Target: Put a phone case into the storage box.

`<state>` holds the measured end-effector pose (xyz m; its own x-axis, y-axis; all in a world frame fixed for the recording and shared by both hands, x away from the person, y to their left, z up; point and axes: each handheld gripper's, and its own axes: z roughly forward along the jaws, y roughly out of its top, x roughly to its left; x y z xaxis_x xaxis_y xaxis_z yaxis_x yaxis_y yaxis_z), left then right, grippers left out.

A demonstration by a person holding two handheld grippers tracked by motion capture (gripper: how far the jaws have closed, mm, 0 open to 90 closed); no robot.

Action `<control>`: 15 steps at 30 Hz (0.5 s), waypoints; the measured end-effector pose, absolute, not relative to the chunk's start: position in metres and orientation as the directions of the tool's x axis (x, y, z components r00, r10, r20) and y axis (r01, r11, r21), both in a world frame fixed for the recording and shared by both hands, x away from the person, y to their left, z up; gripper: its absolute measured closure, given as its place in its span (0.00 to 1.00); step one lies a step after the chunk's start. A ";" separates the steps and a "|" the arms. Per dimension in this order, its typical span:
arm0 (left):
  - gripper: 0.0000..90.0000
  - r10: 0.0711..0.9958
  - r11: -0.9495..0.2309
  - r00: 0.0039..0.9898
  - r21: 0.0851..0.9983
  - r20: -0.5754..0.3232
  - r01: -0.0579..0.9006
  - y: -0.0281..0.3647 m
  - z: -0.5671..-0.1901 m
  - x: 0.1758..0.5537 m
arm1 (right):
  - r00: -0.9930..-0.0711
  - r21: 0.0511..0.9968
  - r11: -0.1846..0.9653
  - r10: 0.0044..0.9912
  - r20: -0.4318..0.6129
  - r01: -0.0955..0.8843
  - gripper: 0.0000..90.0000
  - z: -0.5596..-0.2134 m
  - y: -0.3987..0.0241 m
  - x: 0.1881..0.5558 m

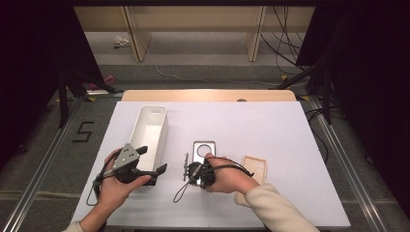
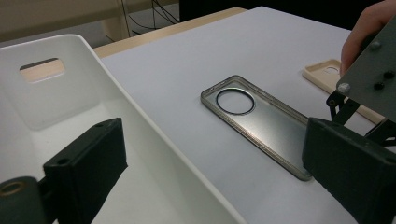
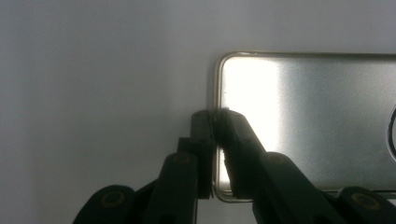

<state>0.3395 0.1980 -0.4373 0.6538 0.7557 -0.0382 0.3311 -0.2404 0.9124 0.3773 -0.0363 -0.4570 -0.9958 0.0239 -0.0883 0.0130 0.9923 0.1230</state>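
Note:
A clear phone case with a round camera hole lies flat at the table's middle. My right gripper is shut on its near short edge. In the right gripper view the gripper pinches that rim of the case, one jaw outside it and one inside. My left gripper stands wide open at the near end of a white bin. In the left gripper view its jaws straddle the bin's right wall with nothing gripped, and the clear case lies beyond.
A beige phone case lies just right of my right hand, partly under the sleeve, and appears again in the left gripper view. The white table ends in a wooden strip at the far edge. Floor and cables lie beyond.

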 end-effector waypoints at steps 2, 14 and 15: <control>0.07 0.755 -0.240 0.654 0.913 -0.038 0.331 0.198 -0.437 0.339 | -0.996 0.117 0.993 0.018 -0.091 0.008 0.95 -0.457 -0.036 0.378; 0.07 0.754 -0.242 0.655 0.913 -0.036 0.329 0.198 -0.437 0.339 | -0.995 0.115 0.993 0.022 -0.093 0.011 0.98 -0.456 -0.036 0.377; 0.07 0.754 -0.242 0.655 0.913 -0.036 0.329 0.198 -0.437 0.339 | -0.995 0.117 0.993 0.021 -0.093 0.010 0.98 -0.456 -0.036 0.377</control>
<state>0.3394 0.1981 -0.4372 0.6555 0.7544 -0.0359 0.3290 -0.2424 0.9127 0.3772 -0.0364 -0.4565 -0.9954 0.0213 -0.0929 0.0103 0.9931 0.1167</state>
